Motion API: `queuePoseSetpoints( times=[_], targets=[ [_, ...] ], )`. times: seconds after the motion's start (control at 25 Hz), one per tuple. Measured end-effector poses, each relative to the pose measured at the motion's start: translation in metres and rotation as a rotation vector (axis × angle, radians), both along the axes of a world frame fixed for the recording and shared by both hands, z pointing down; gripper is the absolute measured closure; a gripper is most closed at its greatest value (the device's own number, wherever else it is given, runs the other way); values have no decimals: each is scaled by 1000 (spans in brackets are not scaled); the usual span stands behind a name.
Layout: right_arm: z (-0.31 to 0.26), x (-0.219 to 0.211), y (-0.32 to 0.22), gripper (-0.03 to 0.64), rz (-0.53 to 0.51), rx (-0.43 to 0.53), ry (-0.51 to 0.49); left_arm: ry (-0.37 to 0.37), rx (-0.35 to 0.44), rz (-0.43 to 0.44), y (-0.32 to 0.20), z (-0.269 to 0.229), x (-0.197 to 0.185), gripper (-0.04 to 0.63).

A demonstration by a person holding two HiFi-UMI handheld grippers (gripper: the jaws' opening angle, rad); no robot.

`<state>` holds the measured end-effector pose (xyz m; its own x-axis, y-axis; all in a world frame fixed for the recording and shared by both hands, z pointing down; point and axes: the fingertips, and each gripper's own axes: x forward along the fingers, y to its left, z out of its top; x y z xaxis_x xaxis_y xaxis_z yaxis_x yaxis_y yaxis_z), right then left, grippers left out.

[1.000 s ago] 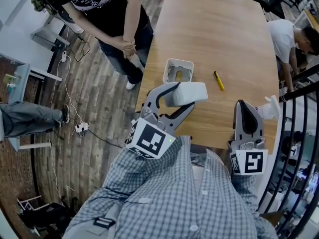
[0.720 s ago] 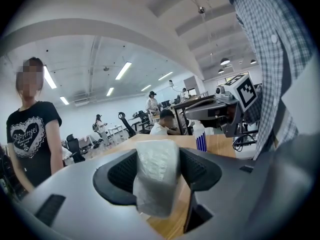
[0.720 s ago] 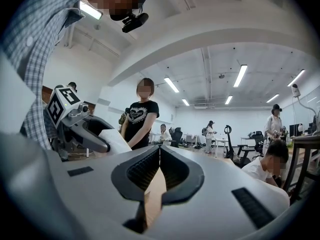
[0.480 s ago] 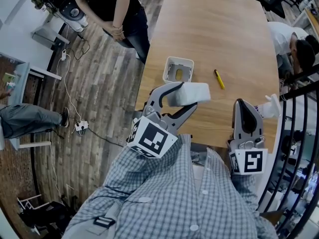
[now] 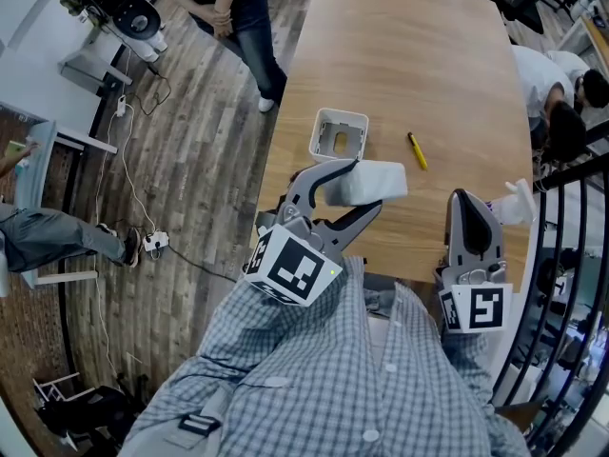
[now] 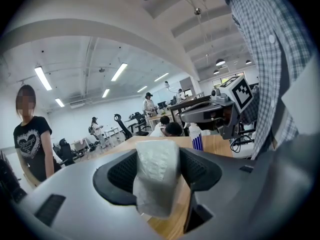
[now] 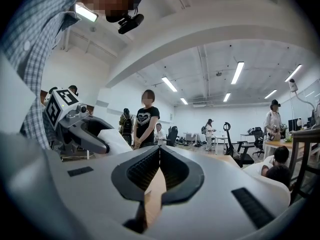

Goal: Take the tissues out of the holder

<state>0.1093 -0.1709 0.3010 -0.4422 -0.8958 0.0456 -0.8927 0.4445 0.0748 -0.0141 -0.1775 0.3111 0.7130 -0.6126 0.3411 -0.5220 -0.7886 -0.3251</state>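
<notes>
Tissues (image 5: 379, 180), a soft white pack in a plain wrapper with no legible print, are pinched crosswise in the left gripper (image 5: 362, 188) above the near left part of the wooden table (image 5: 419, 55). In the left gripper view the two black ribbed pads press on the sides of the pack, which sticks up between them and sags over their near edge.

The holder (image 5: 339, 133), a white open-topped box with rounded corners and an oval hole in its floor, stands on the table just beyond the pack, near the left edge. The pack is clear of it. A yellow pen (image 5: 417, 152) lies to the right of the holder, apart from it.

The right gripper (image 5: 464, 201) is over the near right edge of the table, its jaws pressed together with nothing between them.

Each gripper's cube carries black-and-white square markers, patterns rather than words. In the left gripper view a white bottle (image 6: 197, 140) with blue vertical stripes stands on the table's far side. A standing person's black T-shirt (image 6: 31, 140) has a pale heart-shaped print whose lettering is too small to read.
</notes>
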Motion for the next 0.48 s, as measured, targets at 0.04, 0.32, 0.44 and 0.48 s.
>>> queuePoseSetpoints(
  times=[0.04, 0.32, 0.44, 0.48],
  targets=[
    [0, 0, 0, 604, -1, -2, 6, -2, 0, 4, 0, 0, 1, 328],
    [5, -4, -2, 604, -25, -11, 13, -10, -2, 7, -1, 5, 4, 328],
    [6, -7, -2, 604, -37, -19, 12, -22, -3, 2, -1, 6, 2, 328],
    [7, -8, -2, 604, -40, -22, 13, -24, -4, 0, -1, 7, 1, 328]
  ],
)
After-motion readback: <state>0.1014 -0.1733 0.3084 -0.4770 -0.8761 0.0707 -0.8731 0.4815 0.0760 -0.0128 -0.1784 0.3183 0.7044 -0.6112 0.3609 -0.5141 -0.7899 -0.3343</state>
